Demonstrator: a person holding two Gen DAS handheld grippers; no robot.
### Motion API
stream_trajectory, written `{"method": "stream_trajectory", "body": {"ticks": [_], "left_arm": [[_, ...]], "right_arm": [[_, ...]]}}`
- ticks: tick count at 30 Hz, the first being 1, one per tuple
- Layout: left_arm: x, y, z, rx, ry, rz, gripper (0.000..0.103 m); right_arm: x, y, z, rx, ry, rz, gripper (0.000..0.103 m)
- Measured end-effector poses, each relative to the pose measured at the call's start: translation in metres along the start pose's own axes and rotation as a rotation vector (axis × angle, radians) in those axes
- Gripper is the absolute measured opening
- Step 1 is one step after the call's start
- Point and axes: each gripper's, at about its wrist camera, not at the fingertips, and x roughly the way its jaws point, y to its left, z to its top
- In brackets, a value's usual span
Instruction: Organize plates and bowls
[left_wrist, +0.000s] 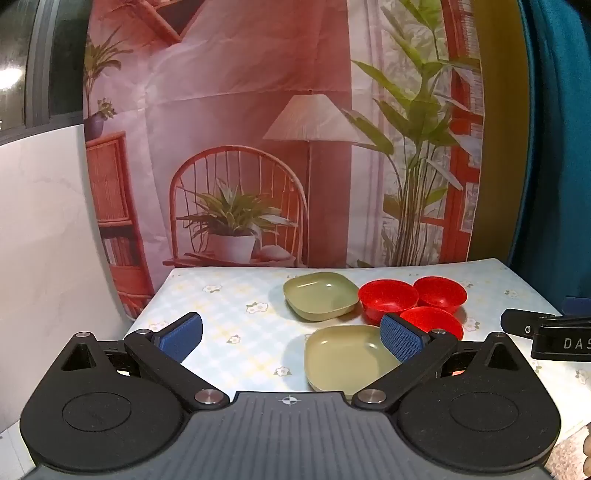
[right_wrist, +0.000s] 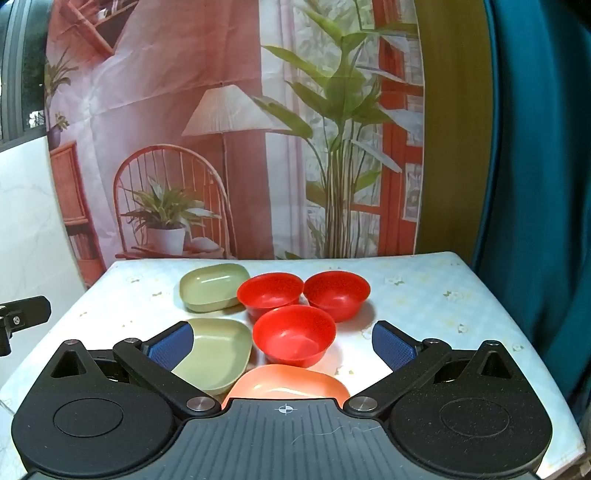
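Left gripper (left_wrist: 291, 338) wide open, nothing between pads, hovering above tbl (left_wrist: 229, 314) w/ floral cloth. Right gripper (right_wrist: 282, 345) also spread wide, empty. Near green plate (left_wrist: 343, 356) just below left gripper's right pad (left_wrist: 400, 341); far green plate (left_wrist: 319, 295) behind it, apart. Three red bowls clustered, close together or touching: front bowl (right_wrist: 293, 338), back-left bowl (right_wrist: 270, 293), back-right bowl (right_wrist: 337, 293). Back-left bowl touching or nearly touching far green plate. Pink plate (right_wrist: 286, 382) nearest right wrist cam, partly hidden by gripper body, just beside near green plate. Printed backdrop (right_wrist: 221, 129) behind tbl.
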Motion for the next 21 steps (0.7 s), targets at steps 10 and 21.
{"method": "stream_trajectory", "body": {"ticks": [10,21], "left_arm": [[0.0003,-0.0016,0.0020,0.001,0.003,-0.001,0.103],[0.0009,-0.0030,0.0017,0.006,0.000,0.000,0.103]], "right_arm": [[-0.0022,0.0014,0.0027,-0.005,0.001,-0.003,0.103],[-0.0019,0.0016,0.0017,-0.009,-0.004,-0.001,0.103]]}}
